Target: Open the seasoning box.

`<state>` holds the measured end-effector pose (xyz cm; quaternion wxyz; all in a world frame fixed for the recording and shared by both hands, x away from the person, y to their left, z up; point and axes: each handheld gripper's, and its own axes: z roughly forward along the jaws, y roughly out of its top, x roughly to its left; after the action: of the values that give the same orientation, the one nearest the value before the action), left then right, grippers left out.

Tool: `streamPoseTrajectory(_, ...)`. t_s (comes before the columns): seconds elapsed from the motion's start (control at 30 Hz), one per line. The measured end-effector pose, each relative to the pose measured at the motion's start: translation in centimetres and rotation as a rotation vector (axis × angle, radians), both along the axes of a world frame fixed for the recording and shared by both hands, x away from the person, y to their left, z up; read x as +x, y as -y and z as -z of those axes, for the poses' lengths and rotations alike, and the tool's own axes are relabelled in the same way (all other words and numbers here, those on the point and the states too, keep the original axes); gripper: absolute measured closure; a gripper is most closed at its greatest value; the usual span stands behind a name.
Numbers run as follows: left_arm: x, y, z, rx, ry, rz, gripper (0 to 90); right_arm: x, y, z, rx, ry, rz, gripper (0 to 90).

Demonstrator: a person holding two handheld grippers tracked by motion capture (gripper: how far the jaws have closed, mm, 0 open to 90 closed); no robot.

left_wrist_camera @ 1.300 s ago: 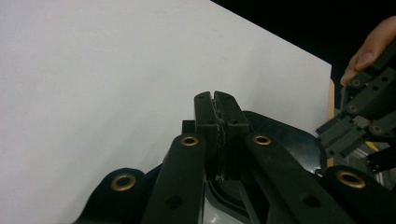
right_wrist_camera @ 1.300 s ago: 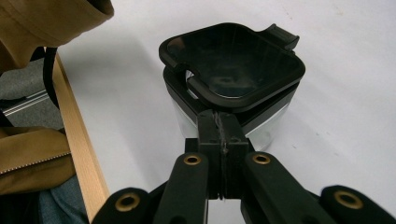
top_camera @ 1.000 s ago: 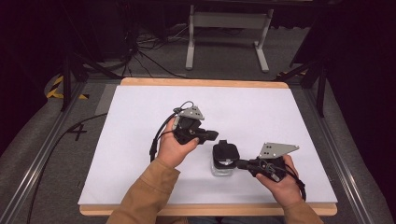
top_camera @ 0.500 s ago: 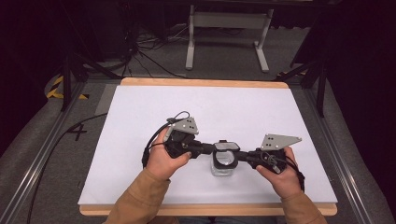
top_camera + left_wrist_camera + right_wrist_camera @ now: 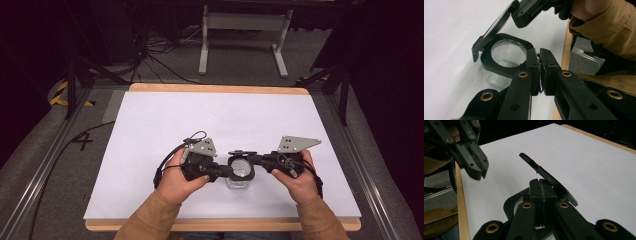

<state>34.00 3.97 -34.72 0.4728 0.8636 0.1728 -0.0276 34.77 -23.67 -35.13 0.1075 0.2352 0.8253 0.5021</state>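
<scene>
- The left gripper [image 5: 539, 72] rises from the bottom edge, its two black jaws pressed nearly together with only a thin slit between them and nothing clamped there
- Just past the jaw tips stands a clear jar [image 5: 507, 53] with a square black collar around its round mouth
- Its black lid [image 5: 494, 27] is hinged up, tilted open
- The right gripper [image 5: 531, 10] reaches in at the top beside the lid, held by a hand in a tan sleeve [image 5: 609, 27]
- The white surface [image 5: 451, 37] lies beneath

Worktop [image 5: 215, 120] wide open beyond the clear jar [image 5: 239, 176]; raised flip lid [image 5: 495, 26] between both claws.
</scene>
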Motion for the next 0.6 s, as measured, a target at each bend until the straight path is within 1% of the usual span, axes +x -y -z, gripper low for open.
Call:
streamPoseTrajectory(0.03,0.0,0.1,0.2,0.001,0.011,0.002,86.9,0.2,0.0,0.0,0.005,0.005,0.002,90.0)
streamPoseTrajectory(0.07,0.0,0.3,0.7,0.001,0.019,-0.016,87.0,0.3,0.0,0.0,0.007,0.004,0.002,90.0)
streamPoseTrajectory(0.1,0.1,0.5,0.9,-0.002,0.027,-0.016,86.9,0.4,0.0,-0.1,0.009,0.004,0.002,90.0)
streamPoseTrajectory(0.17,0.2,0.8,1.6,-0.022,0.027,-0.036,86.5,0.6,-0.1,-0.1,0.011,0.002,0.002,90.0)
streamPoseTrajectory(0.3,0.3,1.1,2.4,-0.022,0.023,-0.053,86.6,0.8,-0.3,0.0,0.014,0.007,0.01,90.0)
streamPoseTrajectory(0.37,0.4,1.3,3.1,-0.023,0.023,-0.065,86.6,1.0,-0.3,0.0,0.021,0.011,0.015,90.0)
streamPoseTrajectory(0.43,0.5,1.5,3.6,-0.011,0.036,-0.065,86.4,1.1,-0.3,0.1,0.029,0.016,0.022,90.0)
streamPoseTrajectory(0.53,0.4,1.7,3.8,-0.015,0.037,-0.076,86.2,1.2,-0.2,0.1,0.031,0.014,0.033,90.0)
streamPoseTrajectory(0.6,0.5,1.8,3.9,0.001,0.049,-0.085,86.1,1.2,-0.2,0.2,0.029,0.015,0.04,90.0)
